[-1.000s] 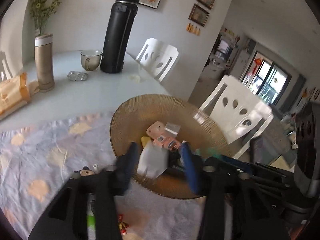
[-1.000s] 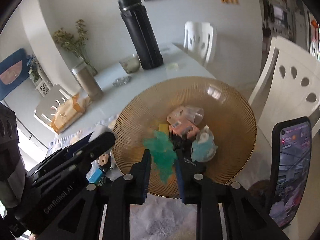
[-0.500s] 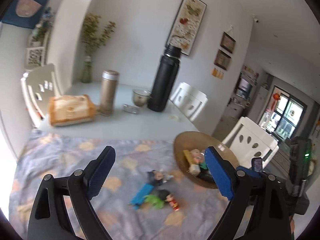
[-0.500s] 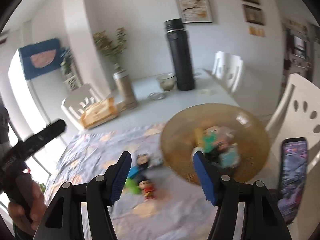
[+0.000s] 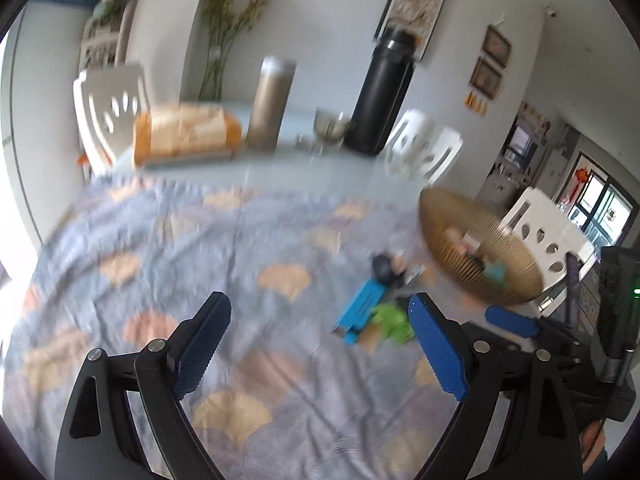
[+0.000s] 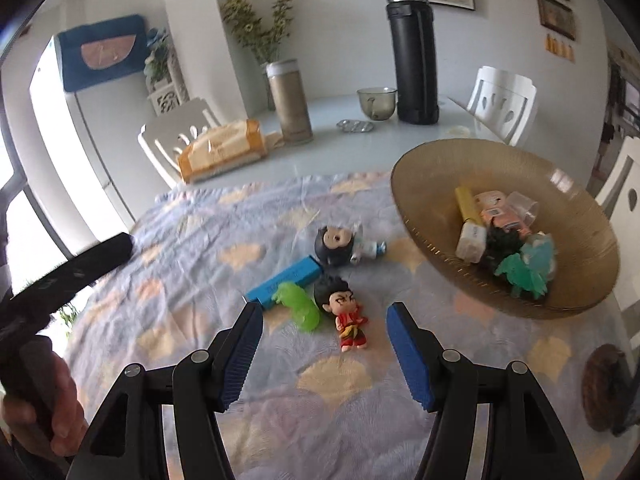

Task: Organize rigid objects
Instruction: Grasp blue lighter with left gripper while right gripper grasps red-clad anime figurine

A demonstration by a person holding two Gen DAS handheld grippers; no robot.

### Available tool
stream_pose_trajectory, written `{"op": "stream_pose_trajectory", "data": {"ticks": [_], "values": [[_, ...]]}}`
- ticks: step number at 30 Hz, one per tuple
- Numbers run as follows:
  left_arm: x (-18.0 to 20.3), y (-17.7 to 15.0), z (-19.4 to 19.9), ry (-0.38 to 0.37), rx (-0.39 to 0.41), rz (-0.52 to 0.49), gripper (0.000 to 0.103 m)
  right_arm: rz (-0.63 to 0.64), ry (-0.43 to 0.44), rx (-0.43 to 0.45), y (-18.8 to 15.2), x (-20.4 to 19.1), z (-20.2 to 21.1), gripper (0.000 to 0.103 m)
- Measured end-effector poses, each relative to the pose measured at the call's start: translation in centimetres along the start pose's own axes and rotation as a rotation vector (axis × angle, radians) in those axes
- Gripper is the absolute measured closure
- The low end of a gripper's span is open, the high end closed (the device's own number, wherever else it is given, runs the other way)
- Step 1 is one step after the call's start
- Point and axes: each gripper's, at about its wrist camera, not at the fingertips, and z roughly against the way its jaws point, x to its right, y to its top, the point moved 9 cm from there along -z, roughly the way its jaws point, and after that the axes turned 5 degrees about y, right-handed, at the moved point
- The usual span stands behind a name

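Note:
My right gripper (image 6: 324,312) is open above the patterned cloth, nothing between its pads. Just ahead of it lie a red-suited figurine (image 6: 349,320), a green toy (image 6: 298,304), a blue box (image 6: 286,278) and a dark-haired figurine (image 6: 340,242). To the right, the amber bowl (image 6: 404,184) holds several small items, among them a teal toy (image 6: 524,272). My left gripper (image 5: 318,312) is open and empty over bare cloth in a blurred view. The blue box (image 5: 362,308), green toy (image 5: 390,318) and bowl (image 5: 452,216) are to its right.
At the back of the table stand a black thermos (image 6: 412,52), a gold tumbler (image 6: 290,100), a glass cup (image 6: 376,102) and a bagged loaf (image 6: 222,150). White chairs (image 6: 502,100) ring the table. A brown coaster (image 6: 604,384) lies at the right edge.
Both grippers let go of their toys over the bowl and opened. They pulled back and to the left, and now hover over the cloth near the loose toys.

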Motion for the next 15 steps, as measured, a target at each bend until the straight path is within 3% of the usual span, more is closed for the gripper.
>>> {"op": "stream_pose_trajectory", "data": {"ticks": [6,10,15], "values": [[-1.0,-2.8,-3.2,0.011,-0.094,0.018,0.013,-0.064,0.006,-0.044,-1.7,2.0,-3.0,0.040],[-1.1,-2.9,-3.0,0.075,-0.080,-0.001,0.013,-0.108,0.014,-0.057,-1.9,2.9,-3.4,0.040],[-1.5,-3.2,-3.2,0.117,-0.093,-0.005,0.013,-0.096,-0.043,-0.070,-2.2,3.1,-3.6,0.040]]}}
